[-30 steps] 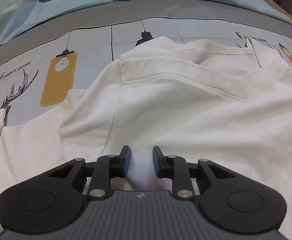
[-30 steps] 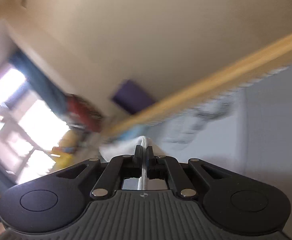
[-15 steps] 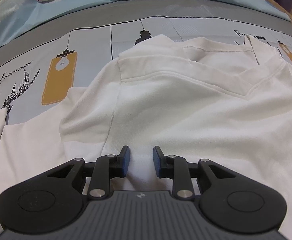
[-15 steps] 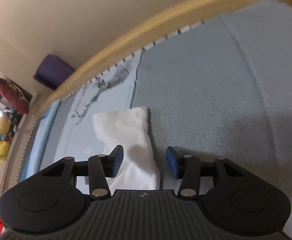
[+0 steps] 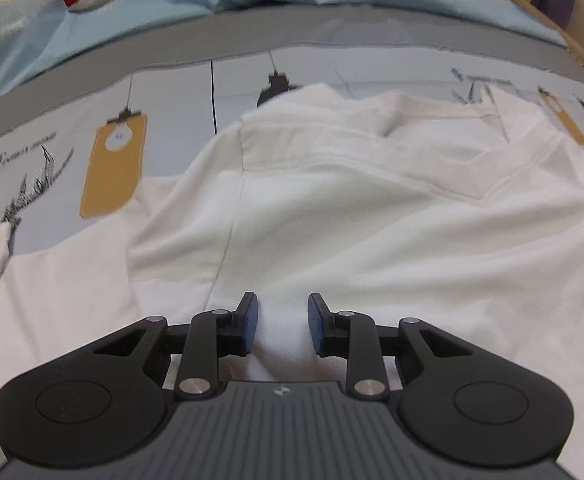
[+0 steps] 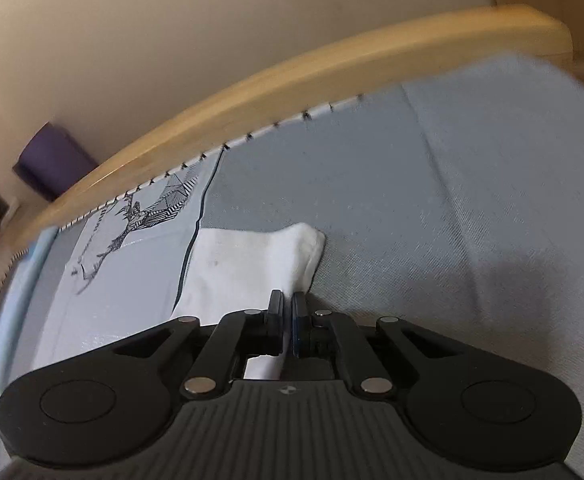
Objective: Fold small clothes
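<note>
Folding one white cotton garment (image 5: 352, 216) spread on printed grey bedsheet (image 5: 163, 92); we count one garment, two grippers. Our left gripper (image 5: 281, 330) hovers over garment body, jaws partly apart, opening slightly, cloth beneath, nothing pinched. Our right gripper (image 6: 287, 326) closing on garment's white sleeve end (image 6: 251, 264); thin fold between nearly shut pads. Sleeve's long axis runs straight ahead from right gripper, toward wooden bed rail (image 6: 292, 92). We judge right hand nearer sleeve, so it leads fold inward over body.
</note>
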Demonstrator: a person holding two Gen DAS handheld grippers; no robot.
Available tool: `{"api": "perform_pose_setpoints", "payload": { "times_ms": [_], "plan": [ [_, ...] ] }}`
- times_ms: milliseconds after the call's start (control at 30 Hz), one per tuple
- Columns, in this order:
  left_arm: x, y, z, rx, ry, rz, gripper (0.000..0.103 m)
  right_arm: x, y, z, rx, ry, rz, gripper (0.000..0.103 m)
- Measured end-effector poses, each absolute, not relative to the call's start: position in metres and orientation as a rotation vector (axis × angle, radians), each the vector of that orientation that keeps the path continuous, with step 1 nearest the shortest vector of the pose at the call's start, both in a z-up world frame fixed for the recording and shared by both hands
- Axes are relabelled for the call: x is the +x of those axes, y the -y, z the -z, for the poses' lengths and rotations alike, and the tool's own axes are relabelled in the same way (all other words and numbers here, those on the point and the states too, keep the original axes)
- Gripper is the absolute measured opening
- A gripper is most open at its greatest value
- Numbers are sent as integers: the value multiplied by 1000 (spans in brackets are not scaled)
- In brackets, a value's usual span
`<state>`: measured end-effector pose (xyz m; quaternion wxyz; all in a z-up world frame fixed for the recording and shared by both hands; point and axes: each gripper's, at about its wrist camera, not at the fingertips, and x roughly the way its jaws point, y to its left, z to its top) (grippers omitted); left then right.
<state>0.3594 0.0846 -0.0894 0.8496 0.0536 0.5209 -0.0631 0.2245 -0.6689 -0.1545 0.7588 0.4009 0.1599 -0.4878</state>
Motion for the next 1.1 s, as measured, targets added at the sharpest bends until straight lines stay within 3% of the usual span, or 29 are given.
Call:
{"api": "perform_pose_setpoints", "payload": {
  "times_ms": [33, 100, 167, 300, 433, 567, 800, 833, 867, 900, 933, 967, 1100],
  "plan": [
    [358, -87, 85, 100, -1084, 139, 31, 228, 664, 147, 821, -364, 1096, 11],
    [356, -94, 81, 44, -1072, 151, 35, 232, 647, 127, 735, -355, 1151, 27],
    [356, -103, 93, 12, -1138, 138, 37, 236, 623, 110, 677, -314, 1129, 36],
    [357, -125, 92, -105, -1158, 115, 36, 267, 567, 85, 593, -313, 945, 37],
    [363, -146, 63, -175, -989, 37, 36, 309, 495, 76, 569, -388, 580, 42],
    [373, -160, 61, -224, -888, -34, 36, 354, 415, 85, 518, -548, 168, 42],
    [392, -148, 84, -156, -922, -32, 36, 399, 307, 121, 283, -753, -96, 43],
    [394, -147, 88, -132, -934, -32, 35, 395, 296, 126, 239, -771, -89, 43],
    [394, -146, 91, -115, -934, -28, 21, 395, 289, 129, 207, -781, -71, 43],
    [395, -146, 95, -102, -936, -21, 3, 398, 286, 132, 193, -783, -56, 41],
    [396, -146, 97, -77, -933, -31, 3, 399, 286, 133, 185, -771, -50, 33],
    [396, -149, 94, -64, -900, -61, 2, 400, 284, 132, 172, -754, -49, 11],
    [392, -161, 70, -122, -761, -111, 2, 389, 282, 115, 195, -600, -43, 5]
  ]
}}
